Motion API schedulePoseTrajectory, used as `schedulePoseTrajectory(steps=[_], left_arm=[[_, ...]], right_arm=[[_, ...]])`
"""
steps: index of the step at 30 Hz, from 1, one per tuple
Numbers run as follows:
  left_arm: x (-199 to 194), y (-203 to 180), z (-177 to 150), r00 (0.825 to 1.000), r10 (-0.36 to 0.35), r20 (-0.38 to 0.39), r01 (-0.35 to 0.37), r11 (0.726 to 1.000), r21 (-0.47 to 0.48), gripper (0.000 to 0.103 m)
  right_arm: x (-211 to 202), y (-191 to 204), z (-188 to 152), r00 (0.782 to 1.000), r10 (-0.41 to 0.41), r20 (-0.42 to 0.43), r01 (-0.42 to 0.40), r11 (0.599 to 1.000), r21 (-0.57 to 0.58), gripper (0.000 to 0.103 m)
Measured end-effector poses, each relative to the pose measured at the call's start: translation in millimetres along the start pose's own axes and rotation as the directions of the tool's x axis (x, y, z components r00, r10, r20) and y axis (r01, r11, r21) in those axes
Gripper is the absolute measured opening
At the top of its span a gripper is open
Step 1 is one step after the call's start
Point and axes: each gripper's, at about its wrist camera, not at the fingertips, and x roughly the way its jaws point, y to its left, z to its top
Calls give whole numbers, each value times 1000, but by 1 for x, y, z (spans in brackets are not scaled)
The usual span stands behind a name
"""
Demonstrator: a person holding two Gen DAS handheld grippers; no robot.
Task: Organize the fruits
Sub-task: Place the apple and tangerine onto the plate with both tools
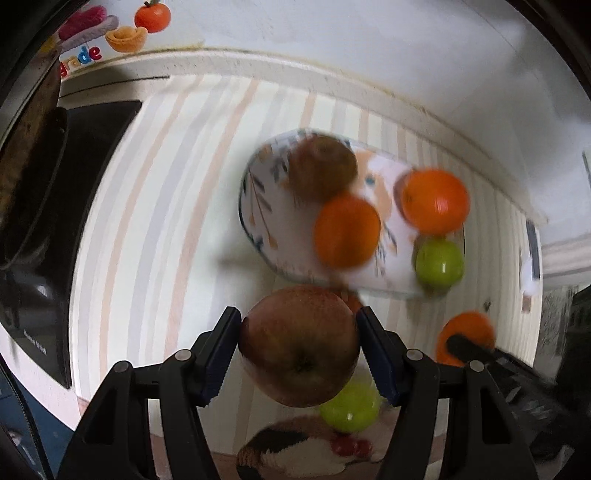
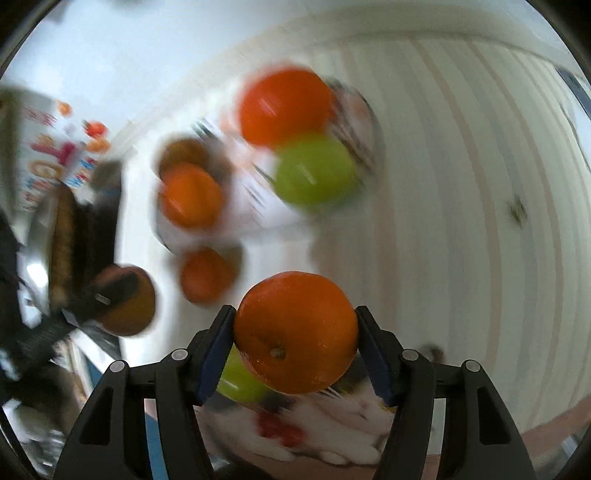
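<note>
A counter (image 1: 155, 206) covered in a cloth of pale grey and peach stripes fills both views, with a white wall behind it and a colourful fruit poster (image 1: 110, 33) in the far left corner. A dark appliance (image 1: 55, 206) sits at the counter's left edge.

In our left wrist view, the left tongs (image 1: 299, 347) are clenched on a reddish-brown apple (image 1: 300, 345), one blue pad pressed to each side, stem hollow facing us. Beyond it lies a patterned white plate (image 1: 258, 206), blurred by motion. On the plate we see 4 fruits: a brown apple (image 1: 321, 168) at the far side, an orange (image 1: 347, 230) touching it in front, a second orange (image 1: 434, 201) to the right, and a green apple (image 1: 439, 264) just below that one. Another green apple (image 1: 351, 408) shows beneath the held apple, near a cat-print mat (image 1: 291, 450).

In our right wrist view, the right tongs (image 2: 295, 332) grip an orange fruit (image 2: 295, 332) firmly between both pads, navel toward us. The same tongs appear at the right of the left view as a dark finger across an orange shape. Farther off, the blurred plate (image 2: 258, 199) carries an orange (image 2: 286, 107) touching a green apple (image 2: 316, 170). A loose orange (image 2: 207, 275) rests just beside the plate's near rim.
</note>
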Motion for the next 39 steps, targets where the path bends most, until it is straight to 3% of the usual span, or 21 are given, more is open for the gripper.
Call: schedulePoseTrajectory(steps=[3,7,15,18,21,22,30,39], left_arm=[[2,5,23,1000,-6,-1,6,1000,-30,62],[19,17,55,998,-46,-46,42,995,-86,62],[49,21,78,990,-70,-119,55,990,-129,63],[55,14,77,989,-57,-134,43,993,-107,63],[52,10,77,992,-56,-115,44,994,-101,83],[50,9,78,993,-52,-106,42,994,-98,87],[33,7,77,999,-21,-49,17,997,-82,88],[3,8,62,998,66,18,-65,998,-27,88]], right_arm=[[-6,32,45,999,16,34,-15,999,-43,67],[6,63,93,999,-24,44,29,994,-103,67],[52,86,141,995,-76,-59,67,988,-136,67],[62,94,146,991,-91,-97,75,985,-154,70],[69,109,151,988,-124,-97,106,979,-175,91],[70,113,152,986,-143,-90,124,975,-186,93],[50,111,150,983,-175,-49,163,969,-188,96],[9,88,116,971,-234,51,240,955,-176,96]])
